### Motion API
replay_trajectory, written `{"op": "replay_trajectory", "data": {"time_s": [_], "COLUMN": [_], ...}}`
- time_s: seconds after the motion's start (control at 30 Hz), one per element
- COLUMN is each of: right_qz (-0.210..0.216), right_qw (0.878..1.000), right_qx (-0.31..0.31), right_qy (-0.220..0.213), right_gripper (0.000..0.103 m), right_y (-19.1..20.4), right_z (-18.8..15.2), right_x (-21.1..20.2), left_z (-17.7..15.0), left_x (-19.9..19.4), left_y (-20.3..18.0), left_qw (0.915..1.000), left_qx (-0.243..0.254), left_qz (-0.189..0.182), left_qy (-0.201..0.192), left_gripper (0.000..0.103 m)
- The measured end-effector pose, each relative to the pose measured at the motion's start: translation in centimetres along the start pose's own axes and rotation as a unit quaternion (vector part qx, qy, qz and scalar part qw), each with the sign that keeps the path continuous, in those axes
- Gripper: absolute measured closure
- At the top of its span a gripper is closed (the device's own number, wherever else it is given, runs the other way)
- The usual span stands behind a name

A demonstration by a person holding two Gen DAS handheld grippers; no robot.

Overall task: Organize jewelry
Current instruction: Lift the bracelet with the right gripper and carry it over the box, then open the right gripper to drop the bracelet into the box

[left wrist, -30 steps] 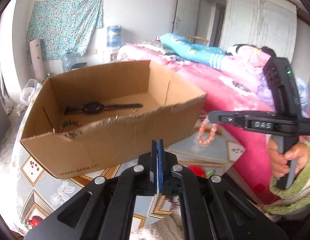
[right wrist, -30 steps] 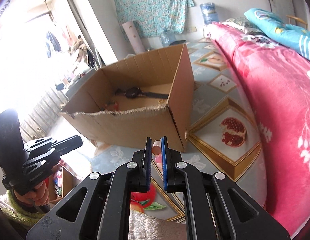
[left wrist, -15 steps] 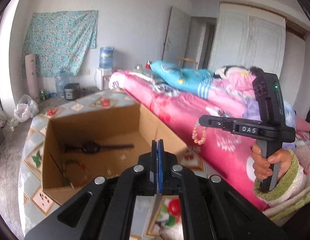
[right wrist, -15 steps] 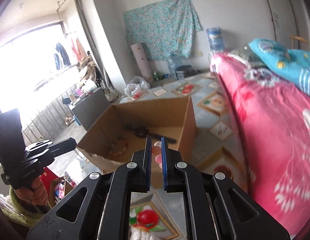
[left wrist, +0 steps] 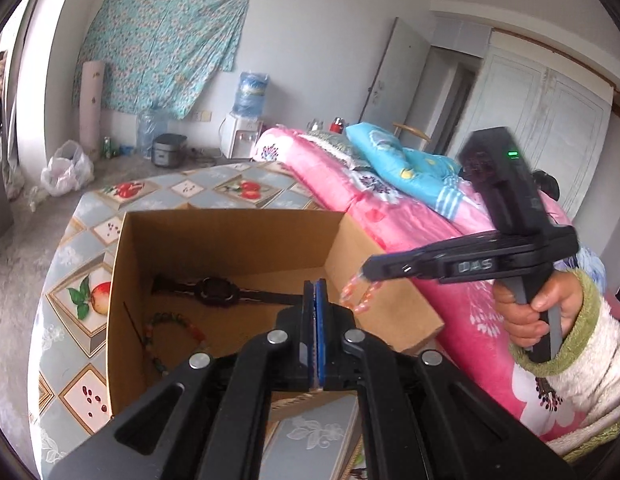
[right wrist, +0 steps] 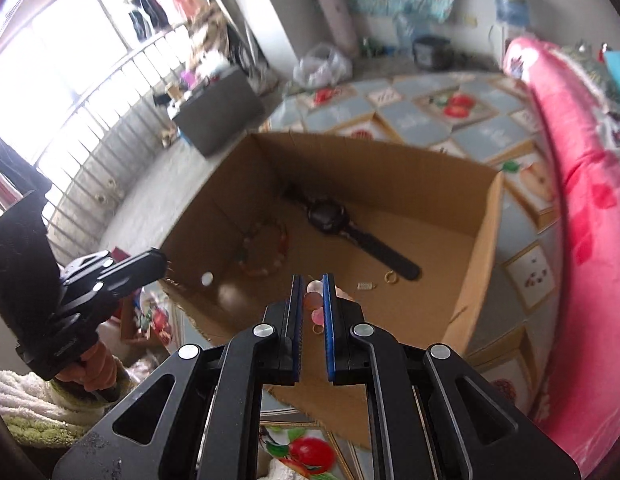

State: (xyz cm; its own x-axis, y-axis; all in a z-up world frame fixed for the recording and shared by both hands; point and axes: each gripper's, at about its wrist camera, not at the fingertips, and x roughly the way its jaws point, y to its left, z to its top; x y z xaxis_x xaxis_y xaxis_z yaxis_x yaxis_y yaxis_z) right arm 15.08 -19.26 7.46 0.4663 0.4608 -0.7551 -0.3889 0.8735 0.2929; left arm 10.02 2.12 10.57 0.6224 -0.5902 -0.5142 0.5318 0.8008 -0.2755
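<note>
Over on the left side, the left gripper (left wrist: 315, 292) has its two blue pads pressed flat together with nothing between them. It hangs just above the near edge of the brown cardboard box (right wrist: 486, 216). If it drops lower it could bump that thin wall and push the box along the patterned cloth with fruit pictures (left wrist: 90, 300).

Down on the box floor, toward the left, lies a string of orange and green round beads (right wrist: 266, 248). Next to it, in the middle, lies a black wristwatch with a long strap (right wrist: 330, 216). Further right, near the strap's end, sit a tiny gold ring (right wrist: 390, 278) and a small pale metal bit (right wrist: 365, 286). A falling thing could land on these small pieces and knock them about.

Right of all that, the right gripper (right wrist: 312, 292) pinches a bracelet of pink and orange beads (right wrist: 314, 300) between its pads. The pads are a little apart, with only a bead or two caught between them. The bracelet hangs over the box, close to the near wall, and it looks blurry in the left view, so I think it is swinging. If the pads let go while it swings, it might hit the wall and fall outside. Round beads are slippery, so it could also slip out too soon. The bright pink flowered blanket (right wrist: 590, 200) is just beside the box on the far right, and a lost bracelet would be hard to spot there.
</note>
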Motion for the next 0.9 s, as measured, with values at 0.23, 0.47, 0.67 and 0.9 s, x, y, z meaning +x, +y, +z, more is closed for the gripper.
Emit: {"op": "replay_trajectory", "data": {"time_s": [0.23, 0.47, 0.67, 0.9], "right_qz": [-0.061, -0.064, -0.053, -0.046], "right_qw": [0.992, 0.996, 0.997, 0.993], "right_qx": [0.006, 0.031, 0.048, 0.067], "right_qy": [0.106, 0.057, -0.037, -0.086], "right_gripper": [0.094, 0.091, 0.084, 0.083], "right_y": [-1.4, -3.0, -3.3, -4.4], "right_z": [-0.3, -0.3, -0.8, -2.3], "right_x": [5.6, 2.8, -2.0, -4.1], "left_z": [-0.1, 0.6, 2.5, 4.0], "left_x": [1.7, 3.2, 6.6, 13.8], "left_y": [2.1, 2.6, 3.2, 4.2], "left_qw": [0.9996, 0.9986, 0.9917, 0.9708], "left_qx": [-0.02, -0.028, -0.054, -0.062], "left_qz": [-0.003, -0.014, -0.048, -0.054], "left_qy": [0.02, 0.041, 0.106, 0.225], "left_gripper": [0.103, 0.103, 0.103, 0.102]}}
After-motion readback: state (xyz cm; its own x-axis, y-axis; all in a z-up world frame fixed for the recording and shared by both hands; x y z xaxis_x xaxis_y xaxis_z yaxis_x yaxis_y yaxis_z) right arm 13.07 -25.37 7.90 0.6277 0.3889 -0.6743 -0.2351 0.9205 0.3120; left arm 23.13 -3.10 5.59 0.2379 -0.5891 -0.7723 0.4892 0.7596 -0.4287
